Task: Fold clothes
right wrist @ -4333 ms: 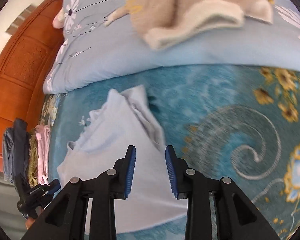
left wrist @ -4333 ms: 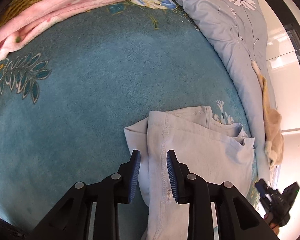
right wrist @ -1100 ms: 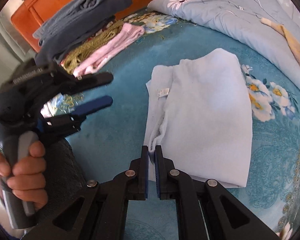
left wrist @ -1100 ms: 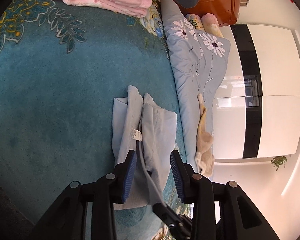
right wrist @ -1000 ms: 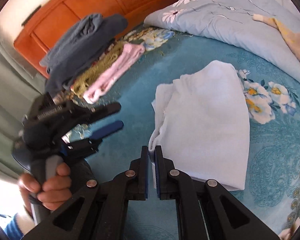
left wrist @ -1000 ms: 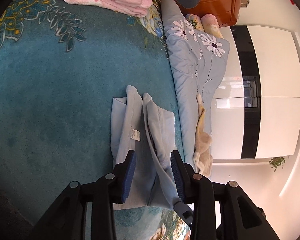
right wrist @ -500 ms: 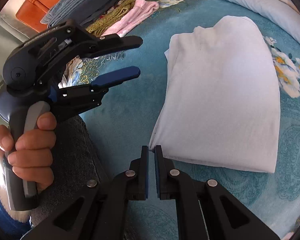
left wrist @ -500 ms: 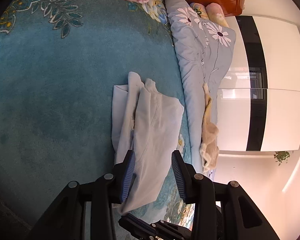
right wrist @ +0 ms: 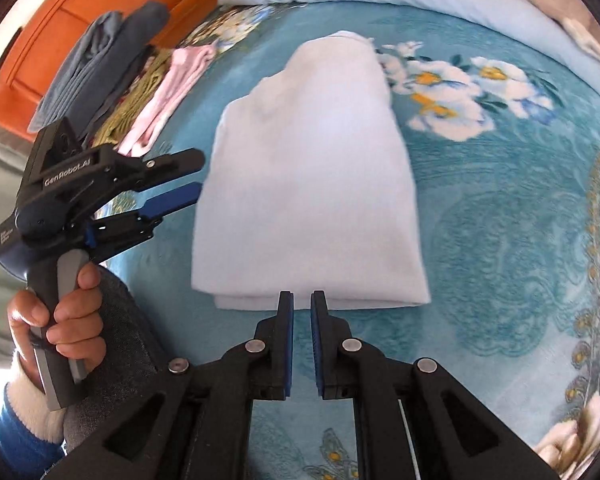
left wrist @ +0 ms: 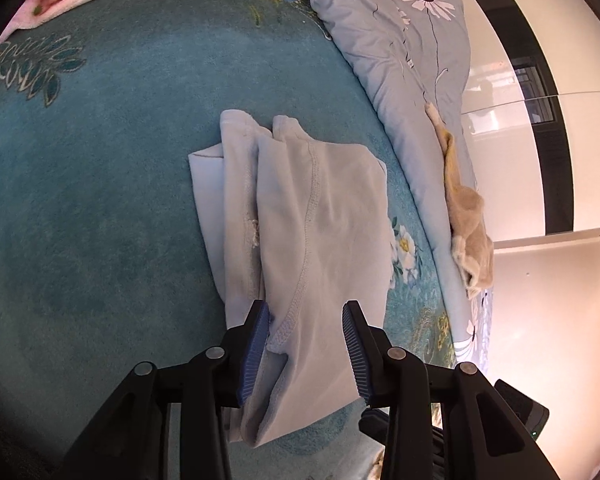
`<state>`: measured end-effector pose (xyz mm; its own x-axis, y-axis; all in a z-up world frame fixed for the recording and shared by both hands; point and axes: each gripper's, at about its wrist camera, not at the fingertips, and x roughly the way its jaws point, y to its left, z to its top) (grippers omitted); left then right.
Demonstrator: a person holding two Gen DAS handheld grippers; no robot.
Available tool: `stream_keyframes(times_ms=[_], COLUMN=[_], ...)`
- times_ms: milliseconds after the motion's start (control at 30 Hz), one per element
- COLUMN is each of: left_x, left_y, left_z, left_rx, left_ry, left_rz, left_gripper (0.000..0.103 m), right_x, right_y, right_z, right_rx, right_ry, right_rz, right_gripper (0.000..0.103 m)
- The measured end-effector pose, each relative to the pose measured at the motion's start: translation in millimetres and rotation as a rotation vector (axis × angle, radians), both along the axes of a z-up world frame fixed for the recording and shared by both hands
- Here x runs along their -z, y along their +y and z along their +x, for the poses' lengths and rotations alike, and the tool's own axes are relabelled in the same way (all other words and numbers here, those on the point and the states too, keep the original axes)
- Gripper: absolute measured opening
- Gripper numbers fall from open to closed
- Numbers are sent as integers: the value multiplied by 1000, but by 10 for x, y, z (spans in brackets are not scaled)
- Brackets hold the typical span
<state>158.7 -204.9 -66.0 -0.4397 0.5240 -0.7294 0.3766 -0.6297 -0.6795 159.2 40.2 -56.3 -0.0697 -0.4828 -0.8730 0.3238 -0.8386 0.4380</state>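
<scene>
A pale blue garment [left wrist: 312, 240] lies folded flat on the teal floral blanket [left wrist: 100, 200]. It also shows in the right wrist view [right wrist: 312, 184] as a neat rectangle. My left gripper [left wrist: 306, 344] is open, its fingers on either side of the garment's near edge with a hem between them. It shows from the side in the right wrist view [right wrist: 172, 184], open, at the garment's left edge. My right gripper [right wrist: 302, 312] has its jaws slightly apart, just off the garment's near folded edge, holding nothing.
A stack of folded clothes, pink [right wrist: 168, 92], olive and dark blue [right wrist: 108, 56], lies at the far left by an orange headboard [right wrist: 68, 12]. A grey-blue daisy duvet [left wrist: 412, 52] with a beige garment [left wrist: 468, 224] on it borders the right.
The right gripper laid the folded edge down over the garment, let go and backed off slightly. The left gripper moved in close over the garment's near edge.
</scene>
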Motion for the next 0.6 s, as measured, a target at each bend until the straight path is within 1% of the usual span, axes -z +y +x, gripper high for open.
stream_keyframes(times_ms=[33, 67, 100, 133, 167, 233, 267, 300, 333, 367, 400, 433, 467, 533, 600], left_x=[37, 73, 79, 55, 32, -61, -104, -124, -101, -62, -22, 8, 19, 22, 56], left_y=[14, 20, 24, 26, 28, 9, -13, -40, -69, -94, -118, -133, -130, -116, -111], left_z=[-22, -34, -35, -23, -11, 53, 101, 144, 166, 170, 174, 173, 172, 180, 182], left_rx=[8, 14, 17, 19, 21, 0, -22, -43, -56, -59, -62, -64, -62, -54, -53], left_ry=[-16, -30, -29, -16, -3, 24, 21, 10, -7, -17, -27, -35, -39, -52, -72], left_rz=[-9, -14, -22, -32, -43, -83, -118, -146, -144, -116, -89, -65, -60, -80, -70], left_gripper=[41, 37, 30, 15, 11, 9, 8, 8, 8, 8, 8, 8, 9, 10, 11], right_x=[4, 7, 10, 21, 33, 68, 95, 159, 190, 207, 223, 238, 254, 315, 364], right_y=[60, 94, 108, 109, 110, 122, 121, 122, 158, 204, 251, 298, 345, 439, 522], right_z=[-11, -16, -17, -16, -14, -23, -22, -42, -49, -50, -51, -51, -52, -84, -115], right_rx=[20, 33, 43, 50, 58, 71, 79, 88, 100, 120, 140, 160, 180, 226, 282], right_ry=[-2, -5, -6, -9, -13, -22, -25, -28, -27, -26, -25, -24, -23, -46, -55], right_rz=[2, -1, -5, -8, -12, -23, -22, -18, -16, -21, -25, -30, -35, -32, -46], right_gripper=[8, 8, 8, 8, 8, 8, 8, 11, 27, 40, 54, 55, 55, 55, 55])
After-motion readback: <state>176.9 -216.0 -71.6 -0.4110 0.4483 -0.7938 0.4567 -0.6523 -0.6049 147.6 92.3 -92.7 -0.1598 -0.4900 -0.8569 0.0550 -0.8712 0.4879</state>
